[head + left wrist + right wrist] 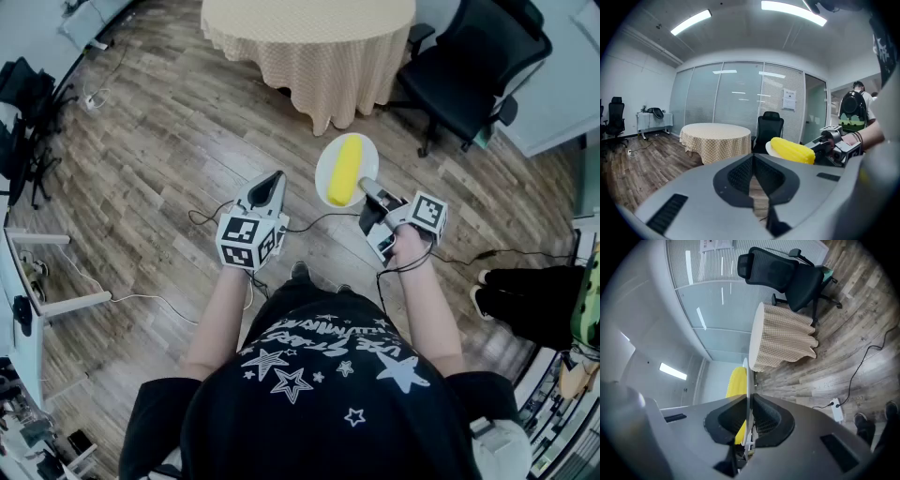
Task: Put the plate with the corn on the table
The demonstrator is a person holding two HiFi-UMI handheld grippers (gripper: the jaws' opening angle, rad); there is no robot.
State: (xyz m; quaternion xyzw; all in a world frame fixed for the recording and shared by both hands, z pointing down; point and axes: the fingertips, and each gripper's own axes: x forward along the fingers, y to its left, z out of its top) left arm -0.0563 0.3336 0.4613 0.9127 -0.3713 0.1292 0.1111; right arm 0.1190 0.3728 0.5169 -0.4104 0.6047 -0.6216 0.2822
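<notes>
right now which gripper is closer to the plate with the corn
Right. The right gripper is shut on the near rim of the plate; the left gripper, shut and empty, hangs apart to its left.

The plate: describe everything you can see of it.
The plate is round, white and thin, of a smooth hard-looking material. It hangs roughly level in the air over the wood floor, short of the table. The right claw is shut on its near rim, and a yellow corn cob lies lengthwise on it. Nothing else touches it.
</notes>
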